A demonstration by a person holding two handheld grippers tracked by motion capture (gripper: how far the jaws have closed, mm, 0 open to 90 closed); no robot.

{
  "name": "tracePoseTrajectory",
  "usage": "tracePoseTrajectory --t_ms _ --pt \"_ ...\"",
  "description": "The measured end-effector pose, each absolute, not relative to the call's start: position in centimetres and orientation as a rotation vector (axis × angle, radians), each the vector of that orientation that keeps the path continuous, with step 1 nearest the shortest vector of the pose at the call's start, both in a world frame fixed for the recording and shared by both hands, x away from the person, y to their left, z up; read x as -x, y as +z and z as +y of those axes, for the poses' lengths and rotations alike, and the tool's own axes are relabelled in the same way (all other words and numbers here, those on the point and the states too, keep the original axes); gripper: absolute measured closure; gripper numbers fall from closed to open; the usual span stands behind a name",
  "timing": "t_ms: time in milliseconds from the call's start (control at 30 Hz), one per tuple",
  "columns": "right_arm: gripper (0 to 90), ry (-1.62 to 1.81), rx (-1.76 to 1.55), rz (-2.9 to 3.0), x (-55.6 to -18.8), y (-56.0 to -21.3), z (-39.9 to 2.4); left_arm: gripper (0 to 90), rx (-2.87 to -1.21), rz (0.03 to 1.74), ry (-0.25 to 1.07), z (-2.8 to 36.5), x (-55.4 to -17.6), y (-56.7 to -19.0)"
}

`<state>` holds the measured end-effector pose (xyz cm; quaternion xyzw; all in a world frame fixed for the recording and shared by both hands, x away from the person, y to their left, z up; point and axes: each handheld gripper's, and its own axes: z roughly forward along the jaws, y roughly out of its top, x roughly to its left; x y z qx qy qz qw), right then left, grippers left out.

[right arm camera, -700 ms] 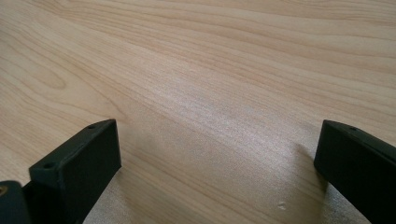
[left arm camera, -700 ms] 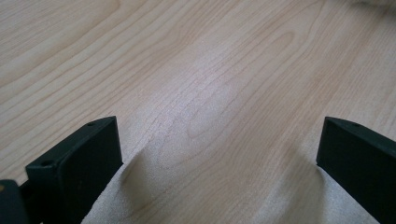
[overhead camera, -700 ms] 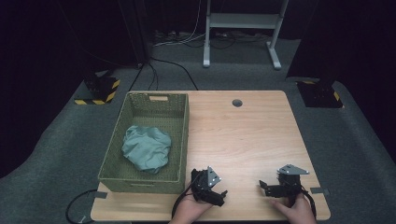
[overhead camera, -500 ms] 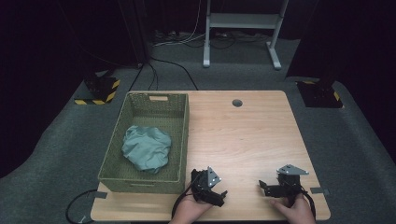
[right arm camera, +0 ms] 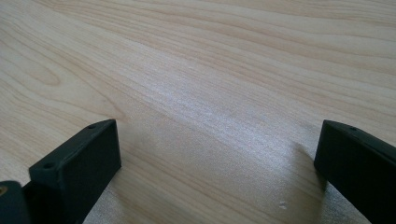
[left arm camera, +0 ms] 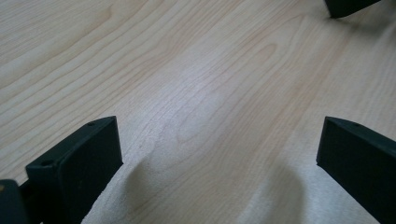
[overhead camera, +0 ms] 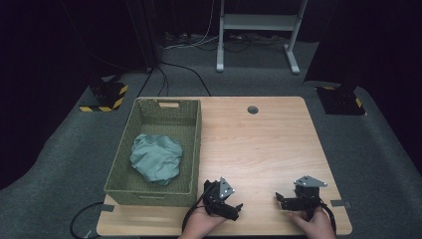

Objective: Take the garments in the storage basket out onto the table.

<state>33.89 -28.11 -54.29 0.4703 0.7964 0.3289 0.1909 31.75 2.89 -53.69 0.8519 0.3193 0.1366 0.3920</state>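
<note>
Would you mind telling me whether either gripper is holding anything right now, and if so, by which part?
Nothing is held. The left gripper and right gripper are both open over the bare table; the cloth lies in the basket.

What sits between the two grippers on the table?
Nothing: in the high view, only bare table separates the left gripper and right gripper.

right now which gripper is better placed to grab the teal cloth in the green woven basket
Left, probably. The left gripper sits just off the green woven basket's near right corner, jaws open, while the right gripper, also open, is farther along the wooden table. The crumpled teal cloth lies inside.
</note>
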Motion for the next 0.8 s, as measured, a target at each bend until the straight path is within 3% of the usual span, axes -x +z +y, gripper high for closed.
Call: tracePoseTrajectory --t_ms 467,800 --pt "0.0 0.92 -1.317 2.237 -34.0 -54.3 -28.0 0.3 -2.073 0.735 0.33 4.0 -30.7 -49.4" --pt "0.0 0.925 -1.321 2.236 -34.0 -54.3 -28.1 0.3 -2.032 0.731 0.391 5.2 -30.1 -47.2"
